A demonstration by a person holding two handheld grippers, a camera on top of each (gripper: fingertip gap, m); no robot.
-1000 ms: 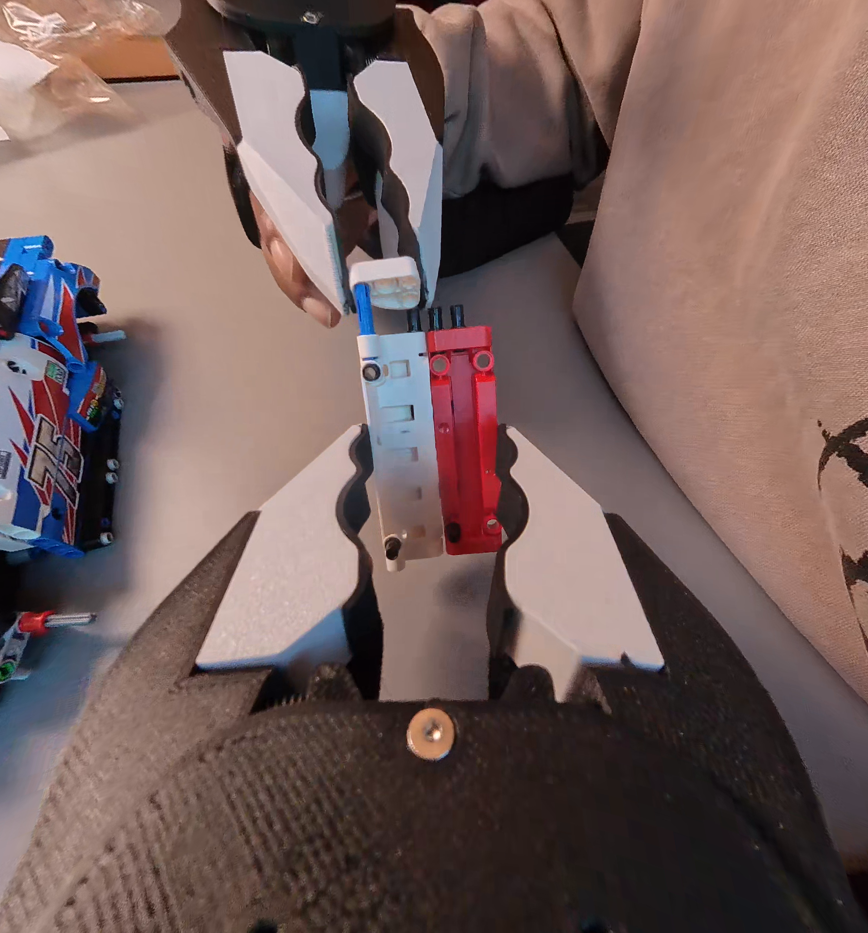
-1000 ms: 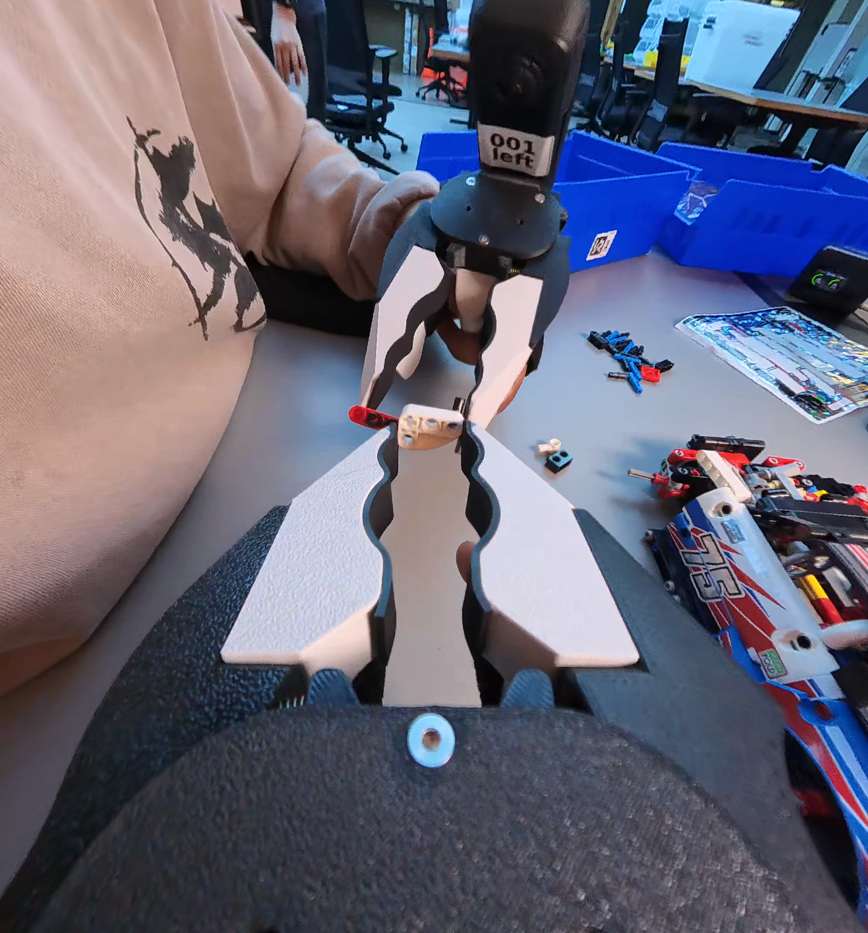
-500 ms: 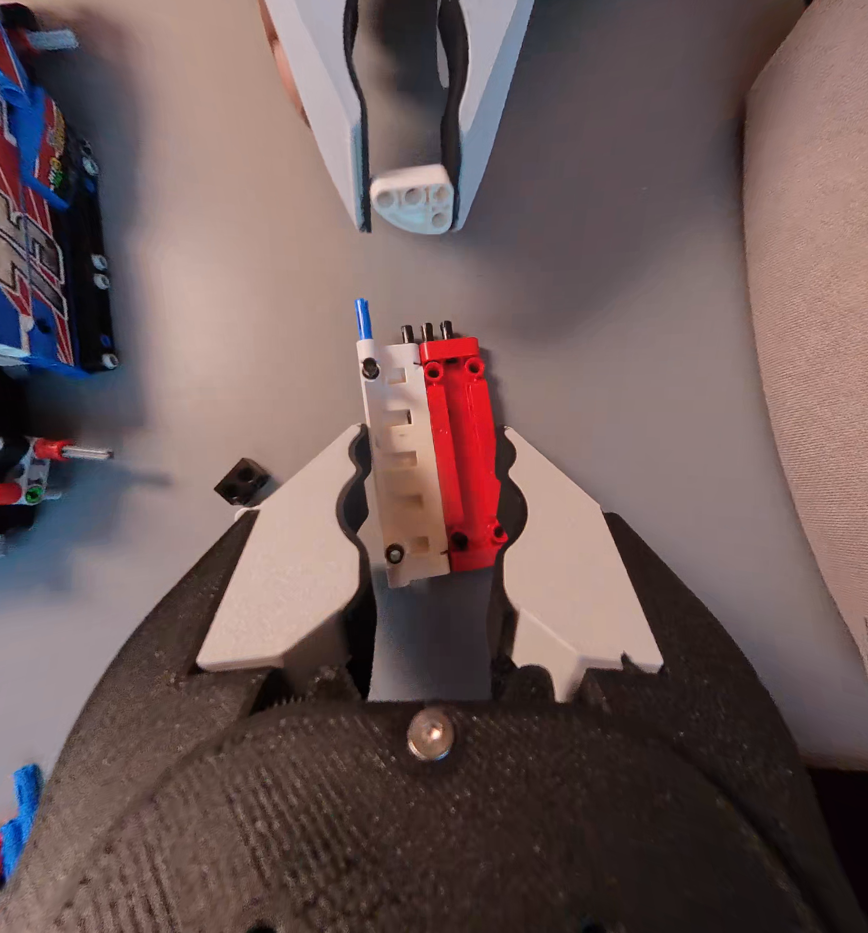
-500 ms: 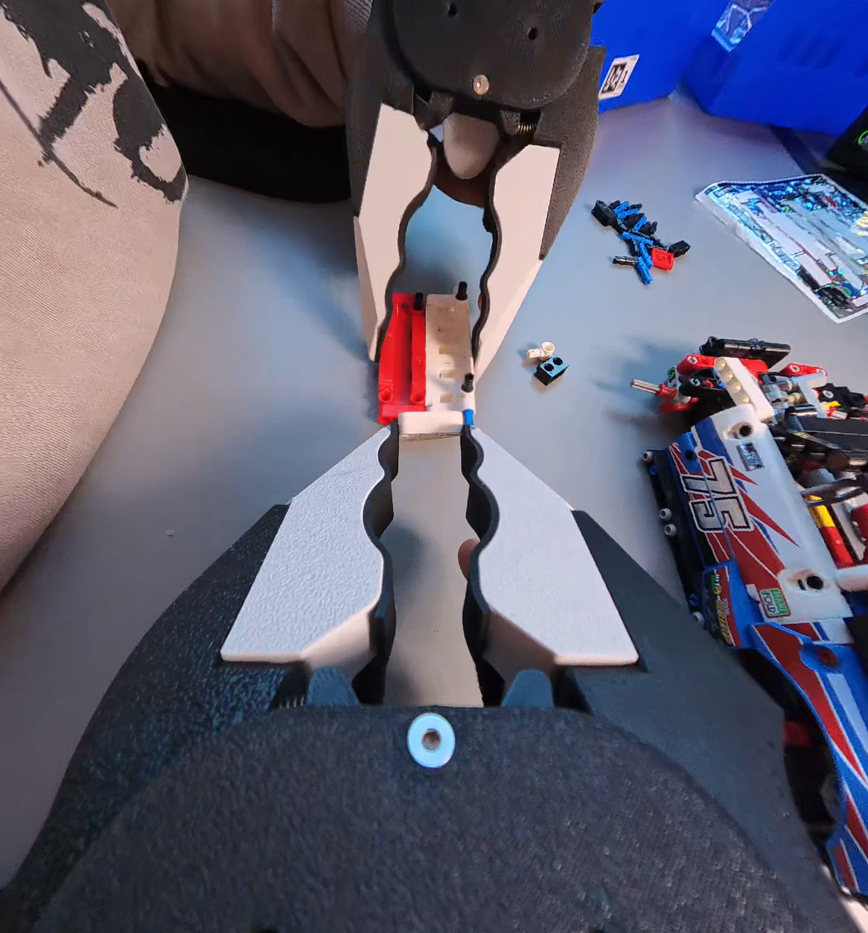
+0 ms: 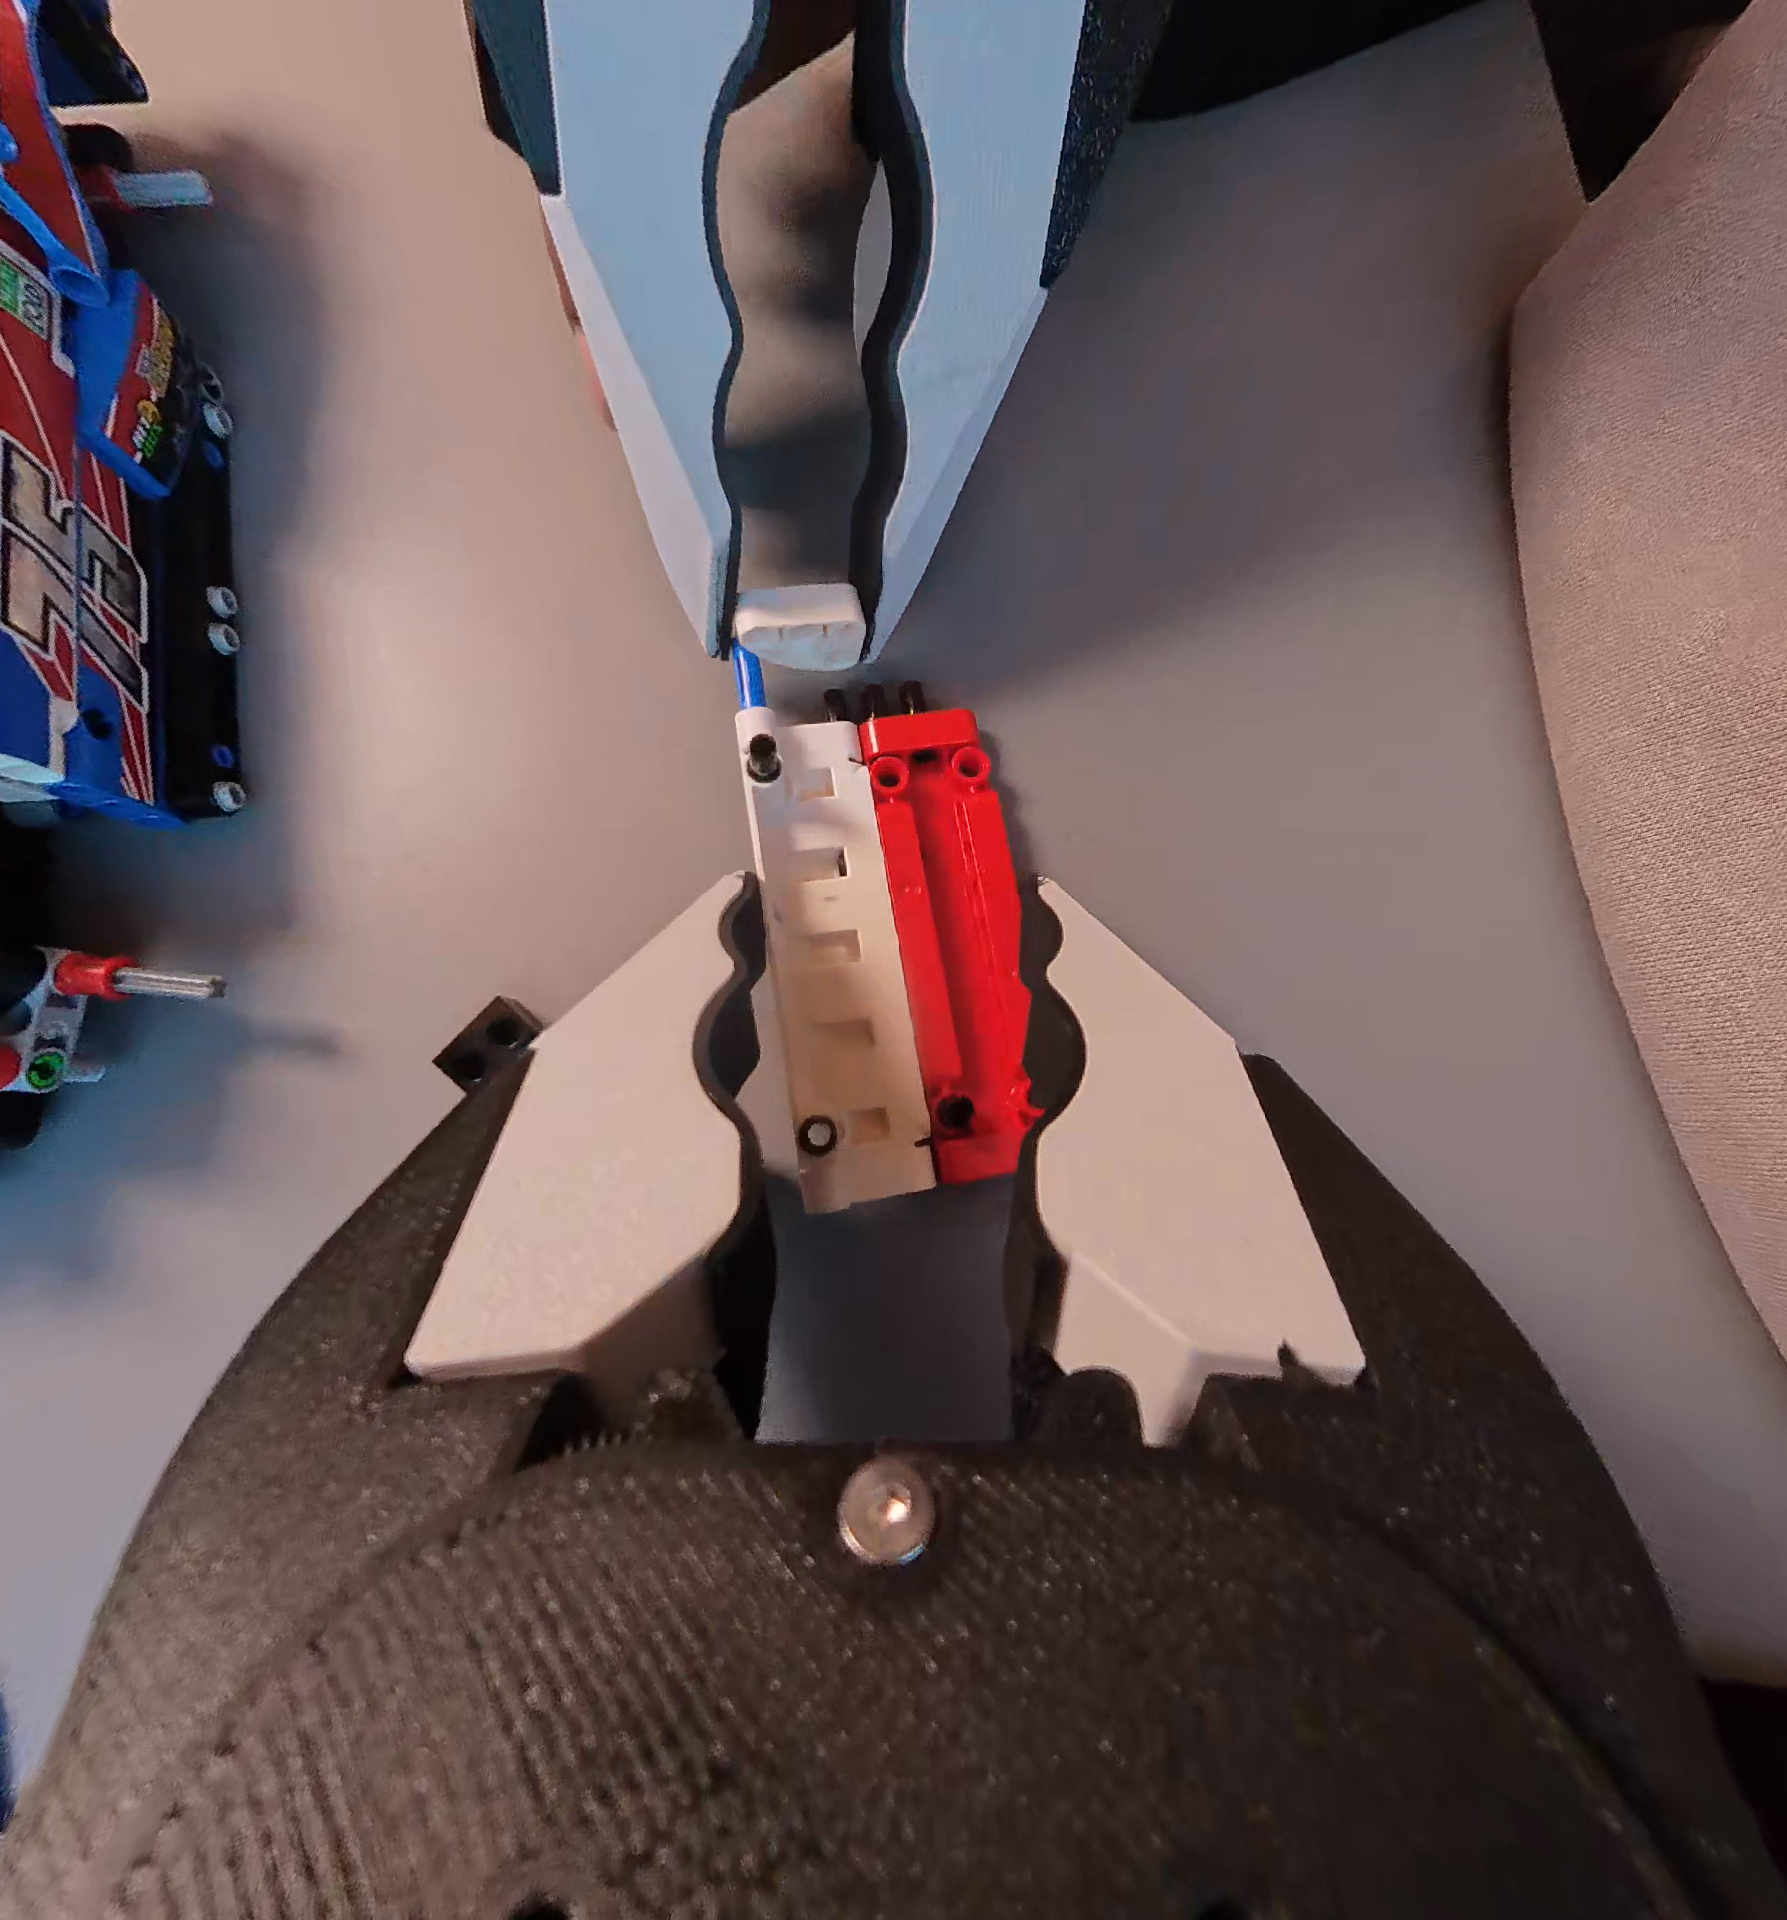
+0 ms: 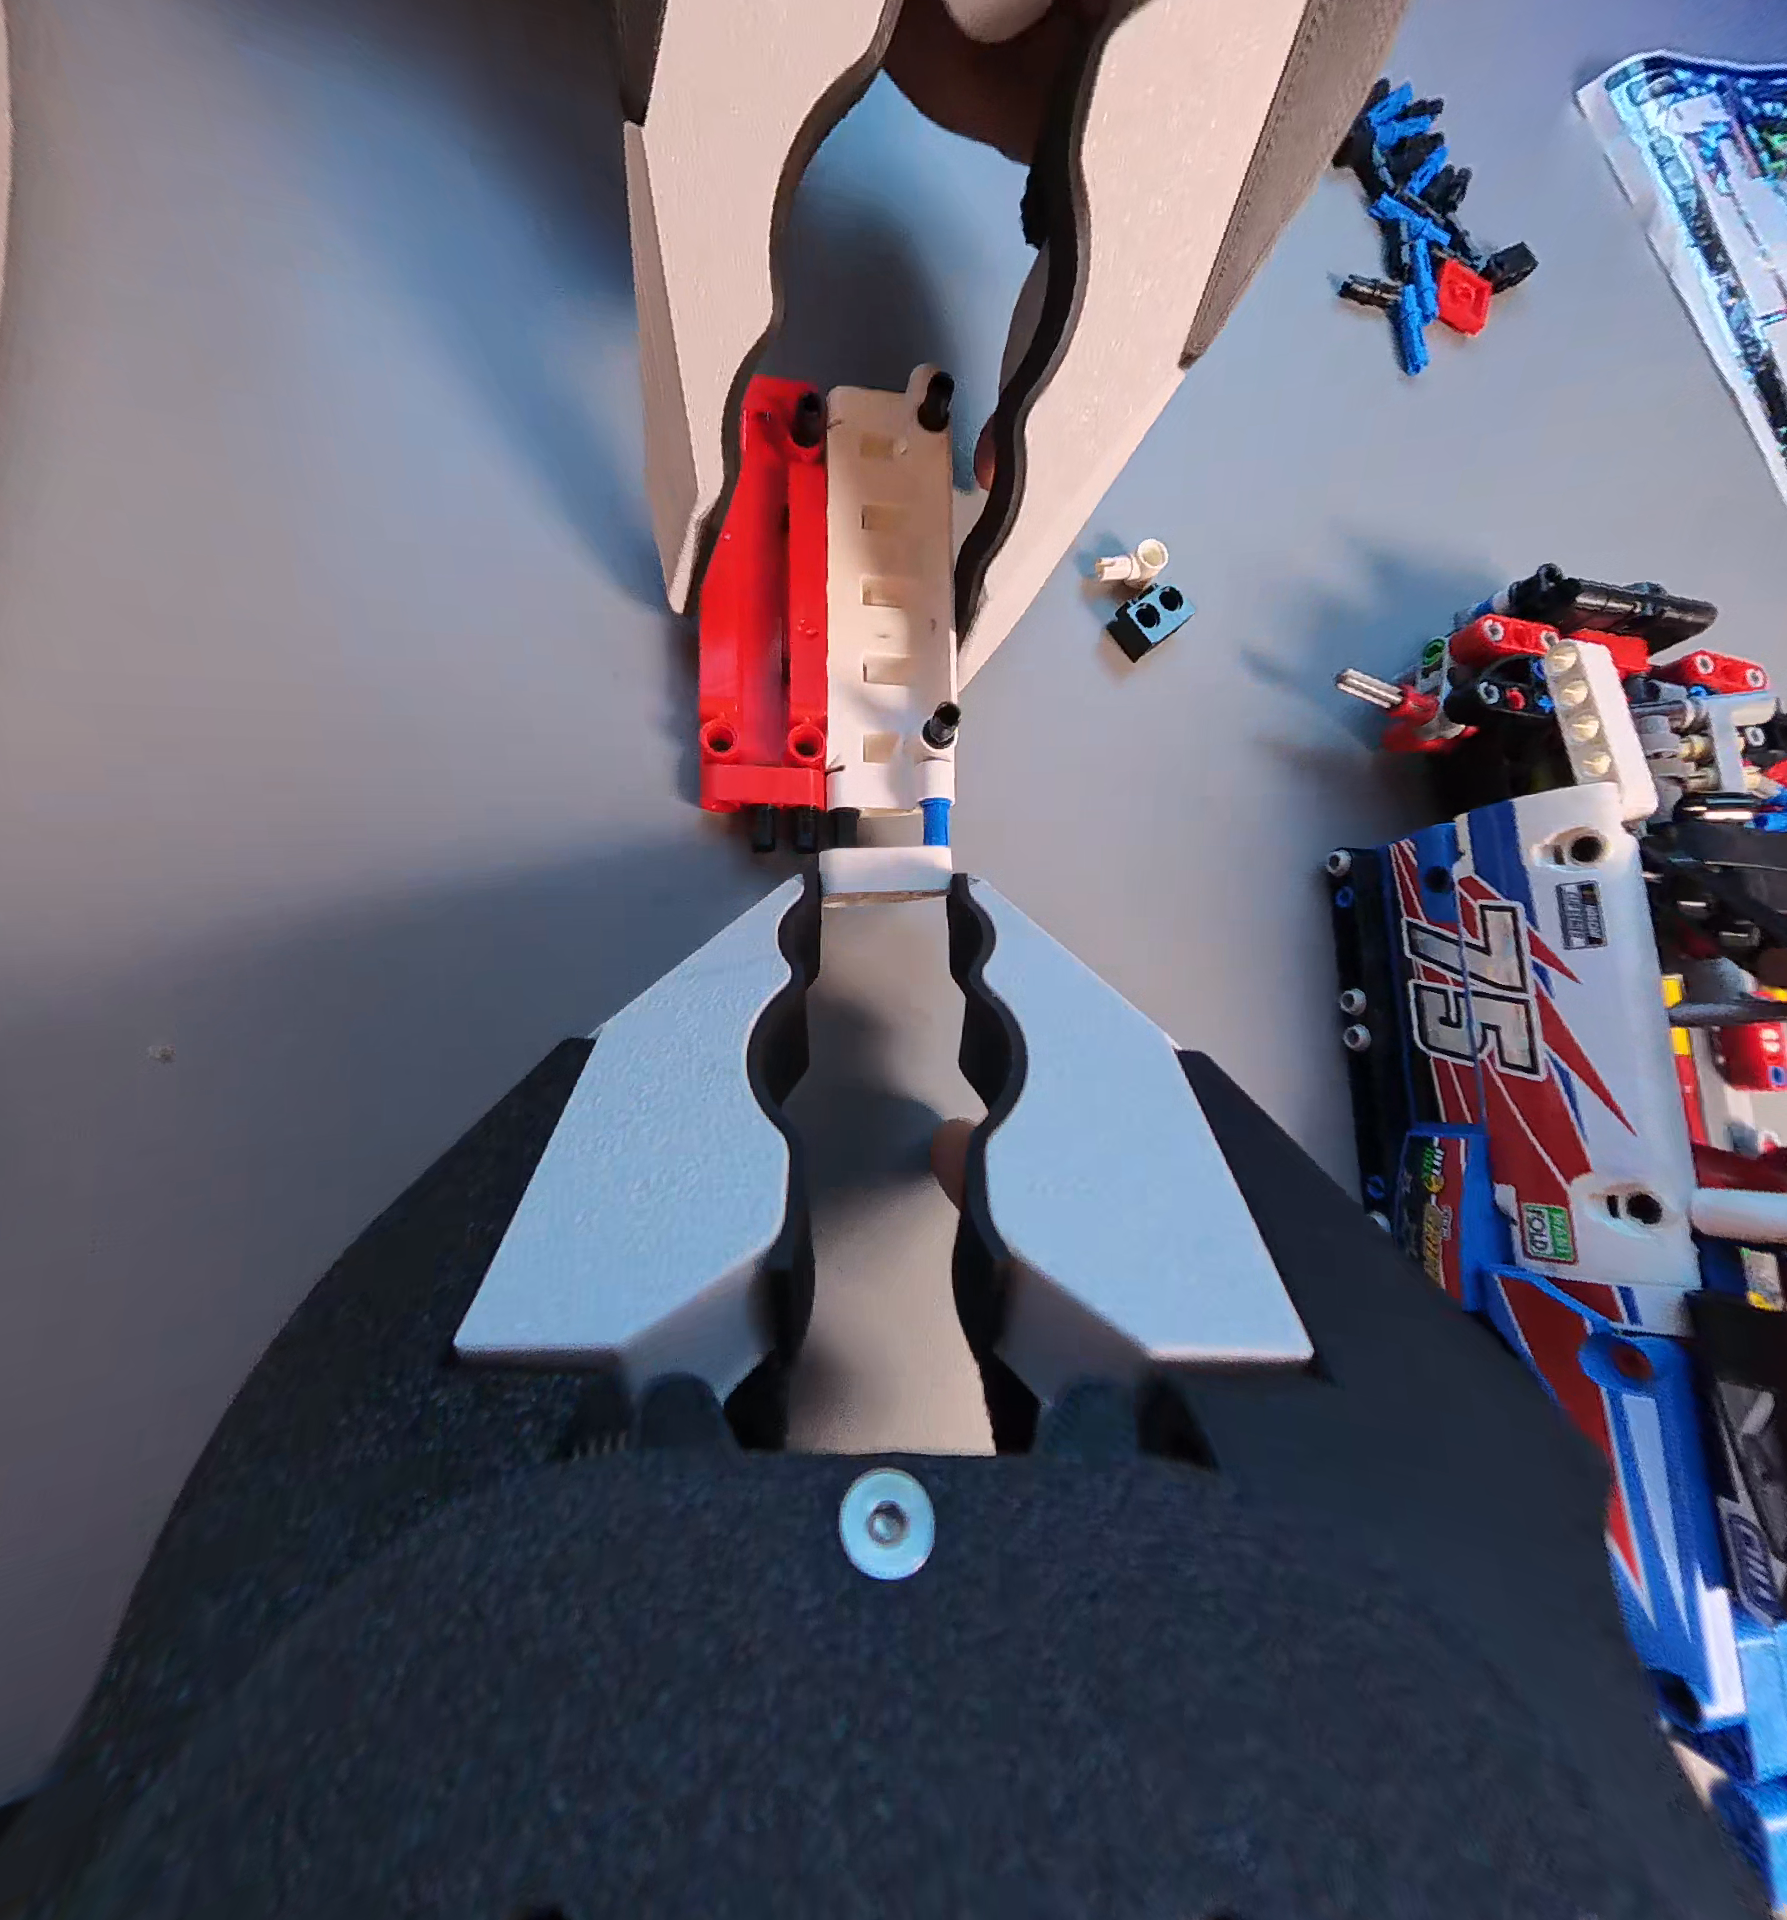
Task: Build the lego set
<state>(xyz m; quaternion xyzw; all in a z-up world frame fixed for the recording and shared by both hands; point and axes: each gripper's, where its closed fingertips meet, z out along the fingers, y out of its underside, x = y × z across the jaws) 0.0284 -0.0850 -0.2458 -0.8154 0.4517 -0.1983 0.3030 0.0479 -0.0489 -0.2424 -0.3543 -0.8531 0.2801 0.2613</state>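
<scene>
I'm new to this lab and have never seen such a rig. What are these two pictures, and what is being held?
A person holds a two-finger tool in each hand, with a camera on each looking along its fingers. In the left wrist view, the left hand-held gripper clamps a red and white lego panel assembly. In the right wrist view, the right hand-held gripper pinches a small white lego piece at the assembly's blue pin. On the grey table lie a part-built racing car, loose pins and an instruction booklet.
</scene>
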